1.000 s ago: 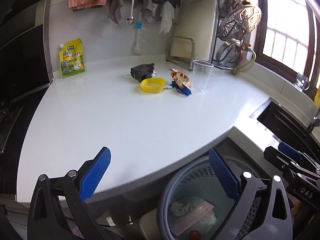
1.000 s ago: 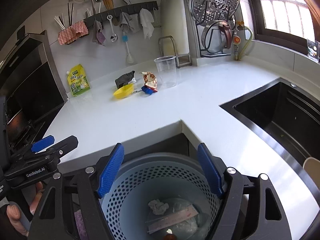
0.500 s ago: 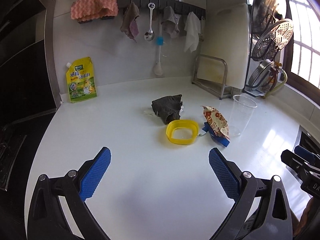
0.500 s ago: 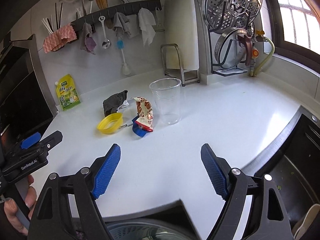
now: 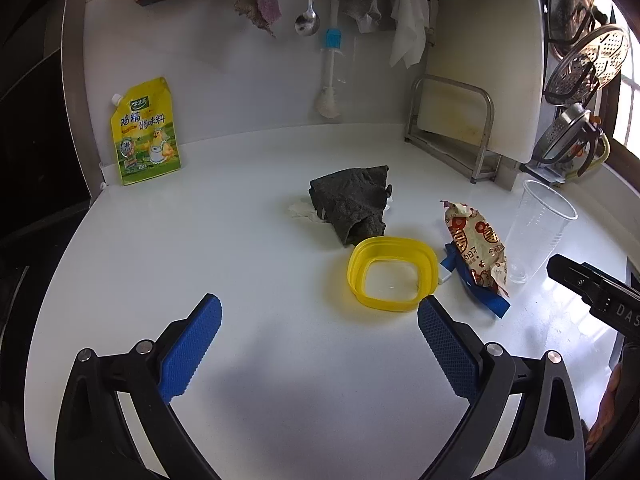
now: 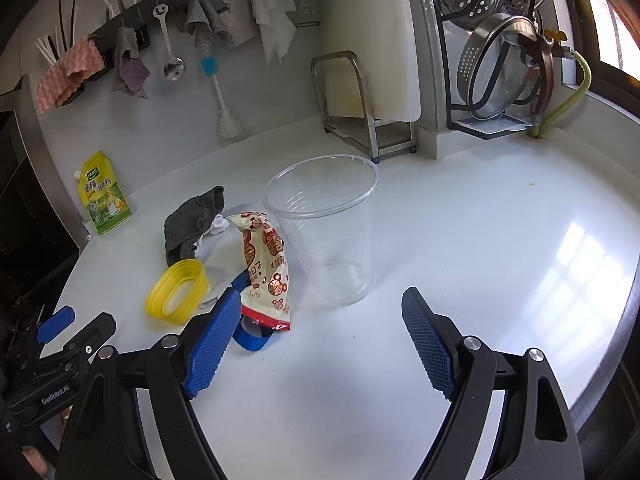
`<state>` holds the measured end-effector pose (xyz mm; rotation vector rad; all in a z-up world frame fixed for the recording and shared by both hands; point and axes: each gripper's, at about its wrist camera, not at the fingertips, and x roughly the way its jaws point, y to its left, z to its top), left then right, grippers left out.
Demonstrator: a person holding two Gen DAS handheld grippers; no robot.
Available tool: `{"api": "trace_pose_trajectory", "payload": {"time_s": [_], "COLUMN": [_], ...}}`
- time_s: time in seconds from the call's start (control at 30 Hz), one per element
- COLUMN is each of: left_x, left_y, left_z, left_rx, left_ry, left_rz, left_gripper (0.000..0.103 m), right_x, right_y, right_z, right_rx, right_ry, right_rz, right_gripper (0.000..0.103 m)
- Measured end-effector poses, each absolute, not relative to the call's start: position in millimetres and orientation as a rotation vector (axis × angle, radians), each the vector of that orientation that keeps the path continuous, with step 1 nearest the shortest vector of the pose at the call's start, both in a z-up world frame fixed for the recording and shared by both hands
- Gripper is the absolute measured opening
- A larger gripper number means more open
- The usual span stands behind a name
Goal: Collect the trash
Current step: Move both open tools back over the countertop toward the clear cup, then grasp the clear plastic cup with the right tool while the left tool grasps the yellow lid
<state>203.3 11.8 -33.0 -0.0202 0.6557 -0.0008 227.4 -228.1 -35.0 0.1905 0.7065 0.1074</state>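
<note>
bin gone from view; both hand-held grippers, left [image 5: 319, 316] and right [image 6: 316, 312], wide (empty), nearer clear cup [image 6: 324, 232]

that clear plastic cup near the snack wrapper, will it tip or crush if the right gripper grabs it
The clear thin-walled plastic cup looks empty, so probably very light and apt to tip or skid if nudged. Its ribbed walls seem flimsy, so a hard squeeze from the open right gripper may buckle it. It stands upright on the smooth white counter, likely slippery.

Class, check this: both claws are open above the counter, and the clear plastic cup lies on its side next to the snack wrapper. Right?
Not quite. The clear plastic cup stands upright, mouth up, next to the snack wrapper, as the right wrist view shows. Both the left claw and the right claw are open above the counter.
</note>
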Motion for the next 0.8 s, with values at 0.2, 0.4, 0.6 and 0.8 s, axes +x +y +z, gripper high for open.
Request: {"api": "trace_pose_trajectory", "payload": {"time_s": [0.2, 0.4, 0.6, 0.8], "left_x": [210.7, 216.5, 225.0, 234.5], "left_y": [12.6, 7.6, 0.0, -7.1], "left_z": [-33.4, -35.6, -39.5, -42.9], "left_rx": [-0.028, -0.015, -0.020, -0.040], "left_ry": [0.666, 0.684, 0.720, 0.756], "left_rz": [0.003, 0.004, -0.009, -0.028], "left_gripper": [0.097, 0.097, 0.097, 0.097], "right_x": [258.8, 277.8, 283.7, 285.6], "right_y": [-230.2, -229.6, -230.1, -226.8], "right_z": [-40.7, -43.4, -45.5, -45.5], "right_rx": [0.202, 0.198, 0.196, 0.187], "right_ry": [0.733, 0.737, 0.732, 0.735], "right_rz": [0.110, 0.116, 0.127, 0.161], "right_gripper": [0.079, 0.079, 0.078, 0.059]}}
